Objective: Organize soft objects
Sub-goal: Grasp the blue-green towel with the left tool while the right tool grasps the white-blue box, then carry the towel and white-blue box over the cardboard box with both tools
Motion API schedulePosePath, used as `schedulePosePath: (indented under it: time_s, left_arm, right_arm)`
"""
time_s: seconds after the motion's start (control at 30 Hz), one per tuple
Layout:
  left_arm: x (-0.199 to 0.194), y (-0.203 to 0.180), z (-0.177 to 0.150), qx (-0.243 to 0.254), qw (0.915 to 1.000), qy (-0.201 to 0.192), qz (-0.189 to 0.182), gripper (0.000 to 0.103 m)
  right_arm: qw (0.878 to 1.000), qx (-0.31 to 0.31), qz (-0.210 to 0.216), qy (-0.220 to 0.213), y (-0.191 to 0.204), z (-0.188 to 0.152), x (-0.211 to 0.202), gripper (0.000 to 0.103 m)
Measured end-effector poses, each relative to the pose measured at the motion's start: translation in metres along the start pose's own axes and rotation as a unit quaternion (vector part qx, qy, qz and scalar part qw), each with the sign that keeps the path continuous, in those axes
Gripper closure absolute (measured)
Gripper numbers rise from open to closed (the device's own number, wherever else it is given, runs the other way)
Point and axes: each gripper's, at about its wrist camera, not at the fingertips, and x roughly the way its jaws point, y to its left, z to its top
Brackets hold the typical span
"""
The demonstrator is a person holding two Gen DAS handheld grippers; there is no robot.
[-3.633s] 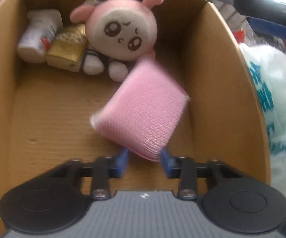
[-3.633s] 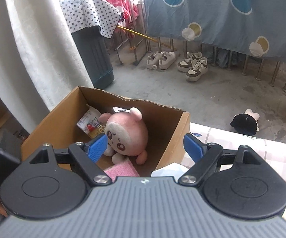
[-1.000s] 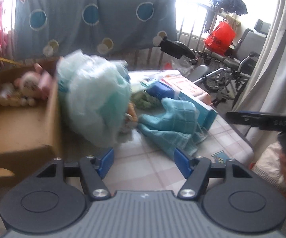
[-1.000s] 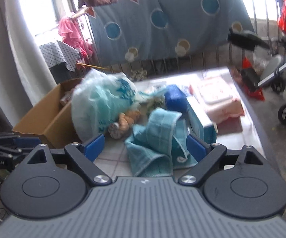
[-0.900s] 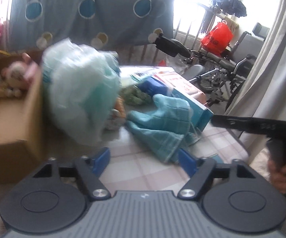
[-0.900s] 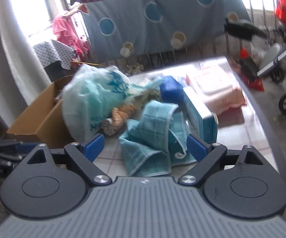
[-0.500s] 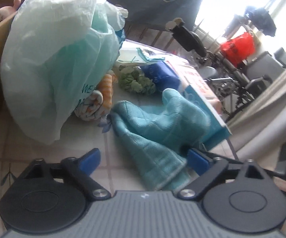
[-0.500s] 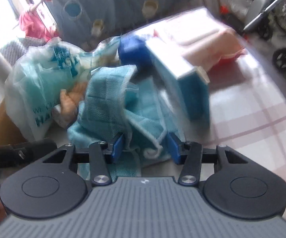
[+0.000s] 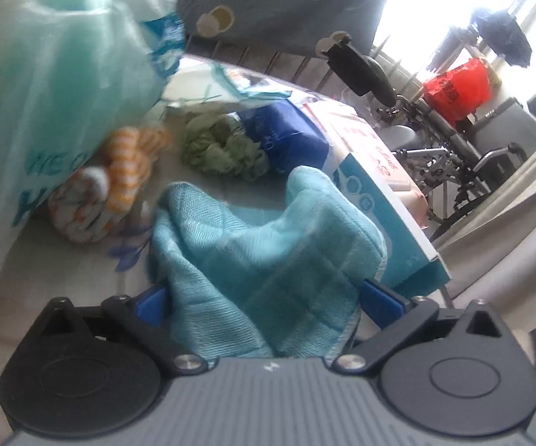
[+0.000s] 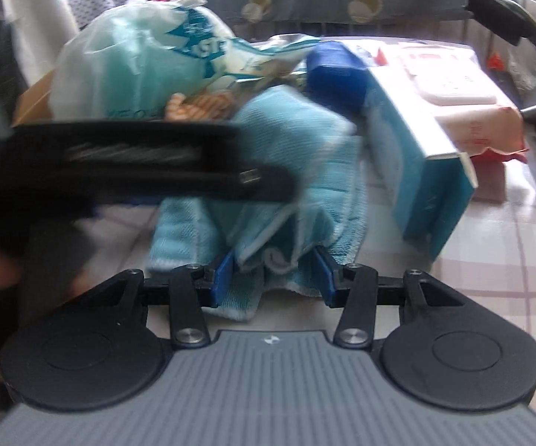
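The teal towel (image 9: 268,260) lies crumpled on the checked desk (image 10: 491,252), heaped in the middle between a pale green plastic bag (image 9: 44,85) on its left and a teal-and-white carton (image 9: 390,223) on its right. Both grippers are at the towel. The left gripper (image 9: 268,303) straddles the near fold of the cloth with its jaws spread wide and opening; the towel sits between the blue pads (image 9: 381,303) but they do not press on it. The right gripper (image 10: 273,275) has its jaws drawn narrow onto a bunched edge of the same towel (image 10: 279,200), the cloth pinched between the two blue pads (image 10: 223,277). In the right wrist view the left gripper crosses the frame as a blurred black bar (image 10: 148,163) just above the towel.

Behind the towel sit an orange-striped soft toy (image 9: 126,163), a green scrunched cloth (image 9: 223,148) and a dark blue pack (image 9: 286,137). A pink wipes pack (image 10: 453,85) lies beyond the carton. A cardboard box (image 10: 33,104) shows behind the bag, at the left edge of the desk
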Motion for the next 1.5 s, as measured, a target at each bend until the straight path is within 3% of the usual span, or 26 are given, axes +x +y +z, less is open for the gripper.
schedulePosePath:
  time_s: [0.13,0.2,0.27,0.37,0.4,0.57,0.7,0.77,0.8,0.83,0.87,0.9,0.93,1.07,1.3,1.5]
  left_arm:
    - [0.006,-0.02,-0.008,0.082,0.9954,-0.003,0.05,0.008]
    - [0.007,-0.031,-0.014,0.139,0.9859,-0.007,0.094,0.033]
    - [0.002,-0.028,-0.016,0.148,0.9858,-0.008,0.08,0.05]
    - [-0.007,-0.014,-0.013,0.135,0.9888,-0.001,0.063,0.071]
    - [-0.009,-0.01,-0.013,0.135,0.9892,0.0,0.056,0.073]
    - [-0.029,0.004,-0.024,0.159,0.9861,0.005,0.05,0.076]
    - [-0.046,0.02,-0.03,0.154,0.9872,0.012,0.038,0.077]
    - [-0.051,0.027,-0.032,0.151,0.9878,0.012,0.037,0.076]
    - [-0.053,0.028,-0.033,0.15,0.9879,0.012,0.038,0.076]
    - [-0.055,0.029,-0.033,0.15,0.9878,0.012,0.039,0.076]
    - [-0.056,0.03,-0.034,0.151,0.9876,0.012,0.04,0.076]
    - [-0.057,0.03,-0.034,0.151,0.9876,0.012,0.042,0.076]
    - [-0.058,0.03,-0.036,0.15,0.9877,0.01,0.044,0.076]
    - [-0.068,0.027,-0.042,0.158,0.9858,-0.002,0.056,0.085]
    - [-0.105,0.023,-0.052,0.172,0.9823,-0.034,0.065,0.087]
    - [-0.165,0.012,-0.052,0.194,0.9764,-0.082,0.047,0.087]
  right_arm:
    - [1.0,-0.01,0.027,0.005,0.003,-0.005,-0.009,0.058]
    - [1.0,-0.009,0.019,0.017,0.002,-0.007,-0.015,0.058]
    - [1.0,0.003,0.007,0.026,0.001,-0.007,-0.028,0.055]
    - [1.0,0.019,-0.008,0.004,-0.012,-0.007,-0.058,0.036]
    - [0.999,0.022,-0.022,-0.008,-0.016,-0.006,-0.066,0.027]
    - [0.992,0.055,-0.091,-0.066,-0.05,0.016,-0.082,0.016]
    - [0.994,0.067,-0.06,-0.06,-0.074,0.035,-0.056,0.013]
    - [0.996,0.053,-0.055,-0.056,-0.074,0.04,-0.038,0.015]
    - [0.996,0.046,-0.062,-0.055,-0.072,0.043,-0.027,0.025]
    - [0.996,0.047,-0.066,-0.046,-0.069,0.045,-0.018,0.047]
    - [0.996,0.057,-0.065,-0.033,-0.069,0.047,-0.01,0.06]
    - [0.995,0.073,-0.063,-0.026,-0.069,0.048,-0.003,0.08]
    - [0.994,0.085,-0.063,-0.03,-0.067,0.046,-0.001,0.083]
    - [0.994,0.091,-0.054,-0.039,-0.051,0.036,-0.011,0.083]
    - [0.986,0.154,0.006,-0.066,-0.041,0.013,-0.071,0.083]
    - [0.975,0.194,0.056,-0.095,-0.02,0.0,-0.122,0.083]
